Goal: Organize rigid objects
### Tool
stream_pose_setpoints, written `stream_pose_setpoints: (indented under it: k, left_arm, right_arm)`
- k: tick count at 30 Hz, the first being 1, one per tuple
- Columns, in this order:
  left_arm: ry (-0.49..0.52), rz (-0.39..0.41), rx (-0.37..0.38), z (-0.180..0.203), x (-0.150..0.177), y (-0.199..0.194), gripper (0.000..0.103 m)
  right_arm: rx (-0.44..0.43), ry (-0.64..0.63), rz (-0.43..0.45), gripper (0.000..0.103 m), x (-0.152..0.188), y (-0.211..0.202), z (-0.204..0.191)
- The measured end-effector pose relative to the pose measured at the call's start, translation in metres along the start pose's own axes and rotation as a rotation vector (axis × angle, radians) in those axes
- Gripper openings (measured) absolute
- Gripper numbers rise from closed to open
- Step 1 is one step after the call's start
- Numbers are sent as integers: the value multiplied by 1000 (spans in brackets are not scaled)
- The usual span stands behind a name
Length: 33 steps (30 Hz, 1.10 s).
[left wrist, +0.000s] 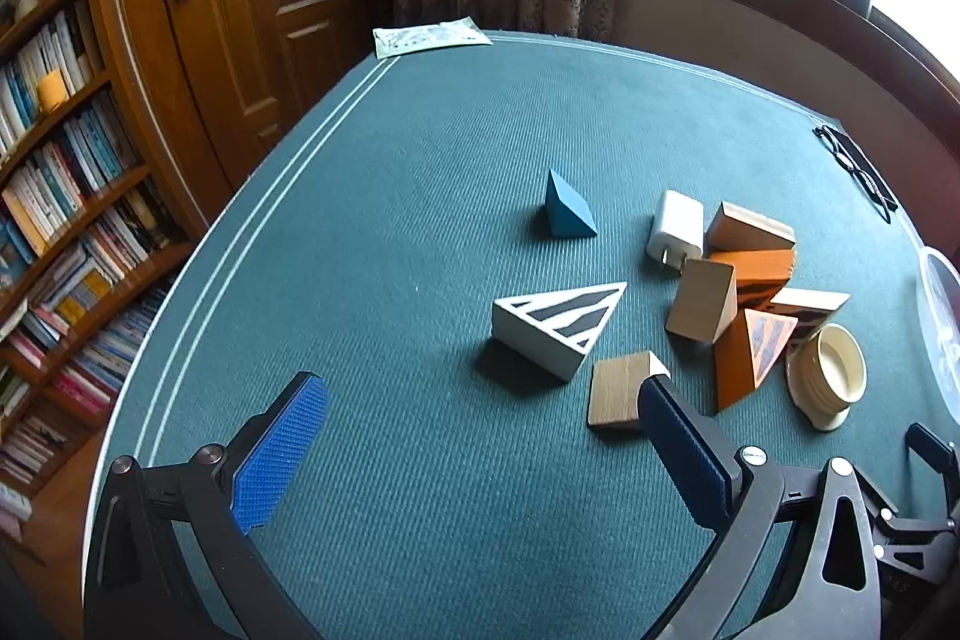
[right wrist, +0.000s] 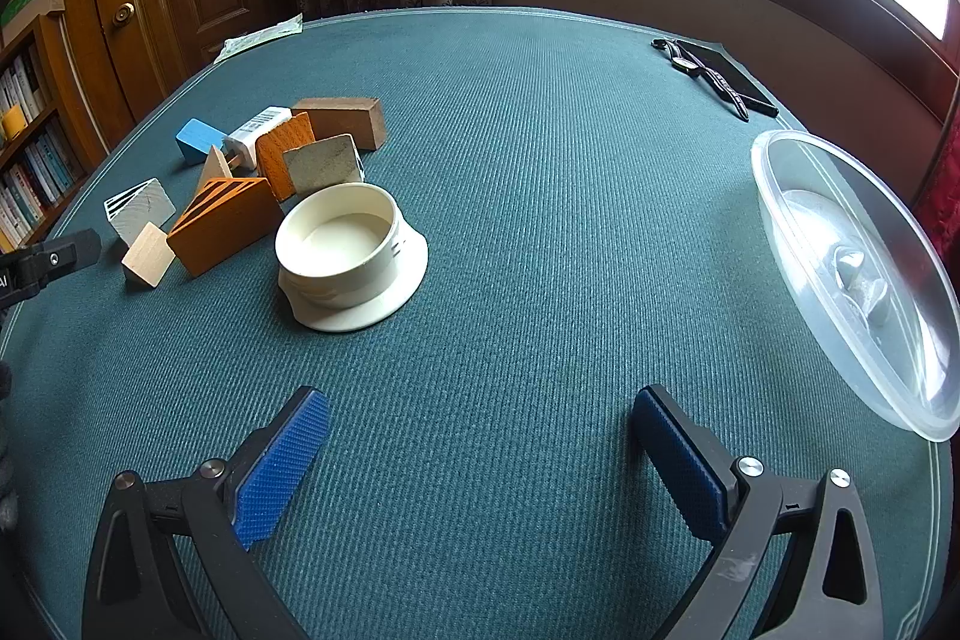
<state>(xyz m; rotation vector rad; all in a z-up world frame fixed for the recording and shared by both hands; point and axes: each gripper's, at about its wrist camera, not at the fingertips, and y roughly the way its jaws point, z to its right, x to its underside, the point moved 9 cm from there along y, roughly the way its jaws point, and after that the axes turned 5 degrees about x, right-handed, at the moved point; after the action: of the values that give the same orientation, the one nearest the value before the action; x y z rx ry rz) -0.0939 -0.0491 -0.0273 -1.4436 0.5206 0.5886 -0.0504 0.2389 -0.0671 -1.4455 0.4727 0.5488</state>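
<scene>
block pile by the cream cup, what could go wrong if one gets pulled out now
1. The blocks lean on each other: the orange wedge rests against its neighbours, so lifting one may topple the rest.
2. The cream cup sits right against the pile and could get knocked.
3. The clear bowl lies near the table edge; a hard drop might shove it off.

Counted on the green table point(left wrist: 420, 160):
- wooden blocks – nine in all: one blue wedge point(left wrist: 567, 208), one white striped triangle point(left wrist: 555, 325), three orange point(left wrist: 750, 361), four plain wood point(left wrist: 621, 391)
- one white charger point(left wrist: 675, 232)
- one cream round holder point(right wrist: 351, 253)
- one clear plastic bowl point(right wrist: 852, 280)
- one wristwatch point(right wrist: 684, 61)
- one paper sheet point(left wrist: 429, 36)
</scene>
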Motion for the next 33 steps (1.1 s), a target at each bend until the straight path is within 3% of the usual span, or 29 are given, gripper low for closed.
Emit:
stream_pose_setpoints:
  k: [5, 7, 10, 15, 26, 30, 33]
  left_arm:
    - [90, -6, -21, 13, -17, 16, 103]
    - [110, -16, -32, 17, -18, 27, 95]
    - [84, -34, -28, 15, -15, 40, 86]
    - [58, -12, -6, 12, -12, 43, 84]
    - [43, 11, 63, 17, -9, 46, 64]
    - [41, 11, 95, 20, -10, 46, 51]
    - [48, 14, 88, 21, -10, 45, 50]
  right_arm:
    - [0, 0, 0, 103, 0, 0, 0]
    - [0, 0, 0, 103, 0, 0, 0]
    - [0, 0, 0, 103, 0, 0, 0]
    - [0, 0, 0, 103, 0, 0, 0]
    - [0, 0, 0, 103, 0, 0, 0]
    - [0, 0, 0, 103, 0, 0, 0]
    - [0, 0, 0, 103, 0, 0, 0]
